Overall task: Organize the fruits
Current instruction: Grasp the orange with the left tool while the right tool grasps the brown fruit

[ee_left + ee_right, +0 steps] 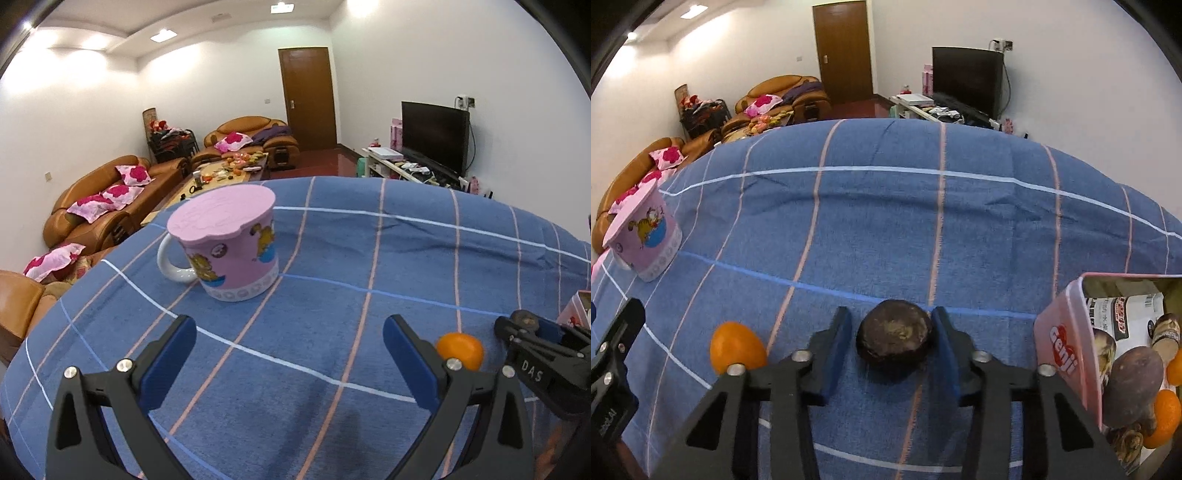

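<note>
Now, from the left wrist view, the left claw [290, 345] hangs wide apart over the blue checked cloth of the worktop [369, 258], gripping nothing. Taking the pink mug [231, 251] as landmark: the mug stands beyond the claw with a pink lid on top, and the small orange [461, 349] lies well to the right of the mug and nearer, just outside the claw's right finger. Part of the right claw [535, 354] shows just right of the orange.

From the right wrist view, the right claw [891, 341] has narrowed around a dark brown round fruit [895, 341] that sits on the cloth far to the right of the mug [644, 236]; its right finger looks to be touching the fruit, the left one just beside it. I cannot say that it is pressing yet. The orange [737, 350] lies between mug and claw, and the pink box [1071, 347], already holding fruits, sits farther right.

I judge the dark fruit fairly light, with a dull, rough rind, so not slippery, and perhaps a little soft; best pinched across its widest middle, gently. The orange would roll easily.
</note>
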`<state>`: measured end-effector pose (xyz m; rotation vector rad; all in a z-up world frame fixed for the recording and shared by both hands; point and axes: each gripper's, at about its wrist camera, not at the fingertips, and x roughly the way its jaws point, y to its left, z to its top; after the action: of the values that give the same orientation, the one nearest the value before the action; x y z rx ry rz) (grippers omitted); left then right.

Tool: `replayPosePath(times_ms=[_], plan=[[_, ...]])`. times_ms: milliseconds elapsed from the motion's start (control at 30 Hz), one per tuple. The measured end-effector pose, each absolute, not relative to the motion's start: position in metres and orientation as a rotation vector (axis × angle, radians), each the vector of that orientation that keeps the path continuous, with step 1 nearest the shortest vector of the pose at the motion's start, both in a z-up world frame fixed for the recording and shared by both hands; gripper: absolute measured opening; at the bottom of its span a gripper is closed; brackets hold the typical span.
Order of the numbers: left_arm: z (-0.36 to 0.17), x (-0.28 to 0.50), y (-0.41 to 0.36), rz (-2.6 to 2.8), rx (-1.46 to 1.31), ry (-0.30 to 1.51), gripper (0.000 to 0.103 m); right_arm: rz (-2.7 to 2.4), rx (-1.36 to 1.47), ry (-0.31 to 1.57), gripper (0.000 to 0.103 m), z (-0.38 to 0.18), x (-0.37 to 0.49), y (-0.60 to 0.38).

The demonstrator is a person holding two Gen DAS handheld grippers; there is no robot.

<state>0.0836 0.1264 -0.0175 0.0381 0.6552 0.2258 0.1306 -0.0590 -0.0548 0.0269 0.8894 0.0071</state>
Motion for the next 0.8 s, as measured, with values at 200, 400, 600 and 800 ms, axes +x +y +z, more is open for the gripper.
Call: replayPosePath(times_ms=[200,400,600,800], plan=[[-0.015,0.081,0.121,0.166,0.03,0.645,0.103,0.037,0.074,0.784,0.04,-0.039,0.101,-0.063],[-0.009,0.078,0.106,0.003,-0.016,0.627,0.103,-0.088,0.08,0.536,0.04,-0.012,0.042,-0.074],[-0.016,0.088,0.079,-0.059,-0.052,0.692,0.092,-0.157,0.077,0.479,0.04,-0.004,0.018,-0.086],[-0.031,0.105,0.043,-0.038,0.038,0.775,0.083,-0.163,0.114,0.488,0.04,-0.006,0.017,-0.098]])
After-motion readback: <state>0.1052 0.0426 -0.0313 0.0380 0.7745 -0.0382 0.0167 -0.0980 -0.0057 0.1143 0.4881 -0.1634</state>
